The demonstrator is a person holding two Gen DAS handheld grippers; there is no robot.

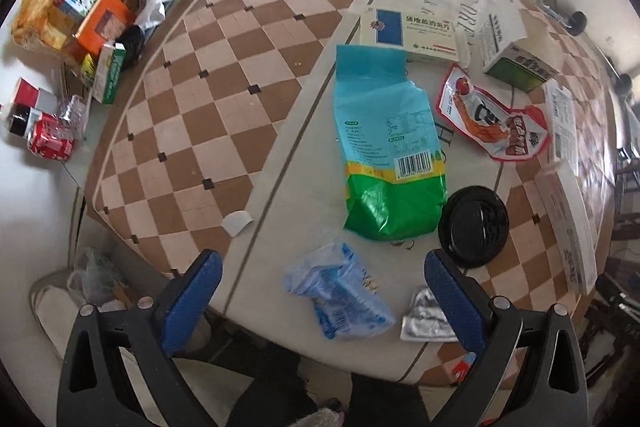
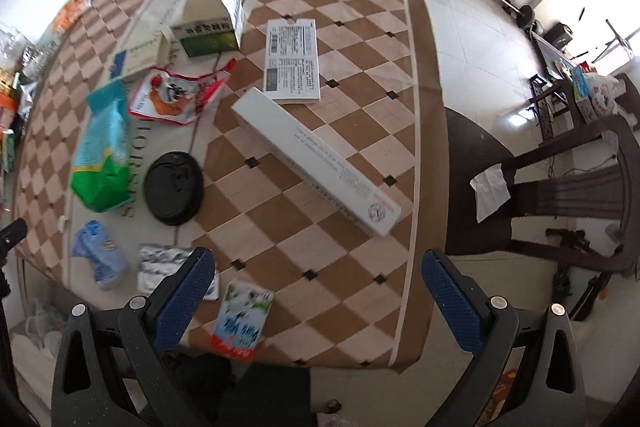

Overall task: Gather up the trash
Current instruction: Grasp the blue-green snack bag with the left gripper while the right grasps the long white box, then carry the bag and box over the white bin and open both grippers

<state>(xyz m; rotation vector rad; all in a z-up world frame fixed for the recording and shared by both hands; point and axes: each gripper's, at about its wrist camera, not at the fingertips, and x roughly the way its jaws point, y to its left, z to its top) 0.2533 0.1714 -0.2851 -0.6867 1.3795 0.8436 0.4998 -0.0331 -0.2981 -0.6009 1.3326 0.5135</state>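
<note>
We hold both tools with jaws apart, empty. The crumpled blue wrapper (image 1: pixel 340 293) lies on the table (image 1: pixel 208 75) edge right between our left tool (image 1: pixel 322 291) jaws, nearer than to our right tool (image 2: pixel 318 291).

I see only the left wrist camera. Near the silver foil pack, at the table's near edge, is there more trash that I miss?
Observer: Yes. A small green, white and red packet lies at that edge, beside the silver foil pack.
Operator: Is the right gripper free?
Observer: The right gripper is open, with nothing between its fingers.
Operator: What is beyond the table's right side?
Observer: A dark chair stands there, with a white tissue on its seat.
</note>
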